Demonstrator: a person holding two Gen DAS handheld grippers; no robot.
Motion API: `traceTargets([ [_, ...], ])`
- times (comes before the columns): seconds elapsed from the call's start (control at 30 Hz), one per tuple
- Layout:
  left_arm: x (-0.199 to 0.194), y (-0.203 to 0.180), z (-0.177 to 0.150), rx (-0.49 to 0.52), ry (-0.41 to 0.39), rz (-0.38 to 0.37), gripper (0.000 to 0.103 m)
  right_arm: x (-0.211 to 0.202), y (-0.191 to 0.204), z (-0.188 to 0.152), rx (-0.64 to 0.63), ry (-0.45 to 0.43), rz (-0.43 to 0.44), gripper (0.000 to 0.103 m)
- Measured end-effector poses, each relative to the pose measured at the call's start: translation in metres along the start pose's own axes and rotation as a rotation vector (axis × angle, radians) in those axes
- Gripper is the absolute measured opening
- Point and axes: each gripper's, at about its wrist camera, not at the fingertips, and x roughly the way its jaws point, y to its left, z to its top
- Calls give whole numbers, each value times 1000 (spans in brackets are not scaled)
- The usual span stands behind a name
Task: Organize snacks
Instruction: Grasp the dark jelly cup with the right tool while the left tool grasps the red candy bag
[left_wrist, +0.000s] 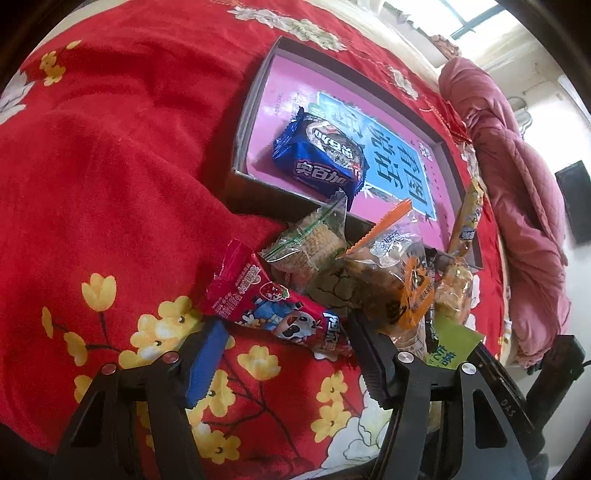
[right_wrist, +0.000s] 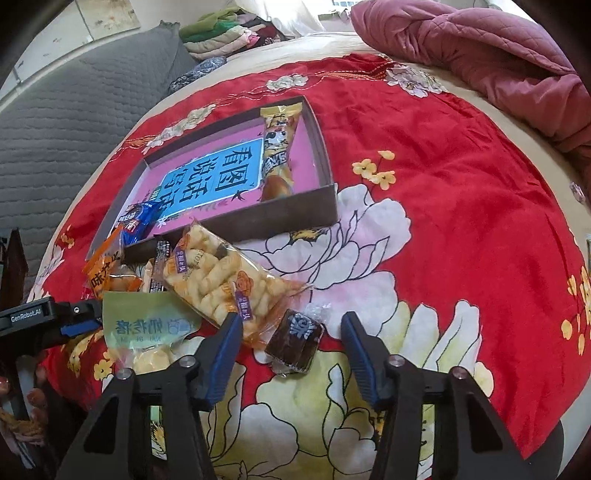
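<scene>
A shallow box (left_wrist: 255, 188) (right_wrist: 295, 218) with a pink and blue printed bottom lies on the red floral bedspread. In it are a blue cookie pack (left_wrist: 321, 155) (right_wrist: 138, 218) and a long yellow snack pack (right_wrist: 279, 151) (left_wrist: 467, 218). A pile of snacks lies in front of the box. My left gripper (left_wrist: 284, 328) is open around a red strawberry wafer pack (left_wrist: 280, 310). My right gripper (right_wrist: 291, 325) is open around a small dark brown sweet (right_wrist: 295, 343), beside a clear bag of puffed rolls (right_wrist: 221, 280).
A corn cracker bag (left_wrist: 310, 240), an orange-edged cake pack (left_wrist: 391, 280) (right_wrist: 103, 273) and a green pack (right_wrist: 147, 325) (left_wrist: 450, 343) lie in the pile. A pink quilt (left_wrist: 517, 192) (right_wrist: 480, 48) is bunched at the far side. A grey padded headboard (right_wrist: 85, 103) stands at the left.
</scene>
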Motion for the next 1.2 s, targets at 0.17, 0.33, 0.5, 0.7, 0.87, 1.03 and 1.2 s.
traceTargets([
  [0.17, 4, -3, 0, 23, 0, 28, 67, 0, 1, -2, -5, 2, -8, 46],
  [0.33, 6, -2, 3, 17, -2, 25, 63, 1, -2, -2, 7, 12, -27, 42],
  [0.5, 6, 2, 7, 7, -12, 15, 43, 5, -3, -3, 10, 30, -26, 41],
  [0.7, 4, 7, 9, -21, -8, -25, 34, 8, -5, -4, 23, 39, 17, 34],
  [0.87, -1, 6, 5, -8, -7, -35, 31, 7, -4, -4, 20, 29, 19, 33],
  [1.03, -12, 0, -1, 34, -23, -36, 28, -2, -6, 0, 27, -13, 7, 33],
  [1.2, -23, -4, -4, 60, -39, -33, 26, -11, -9, 3, 32, -54, -17, 33],
])
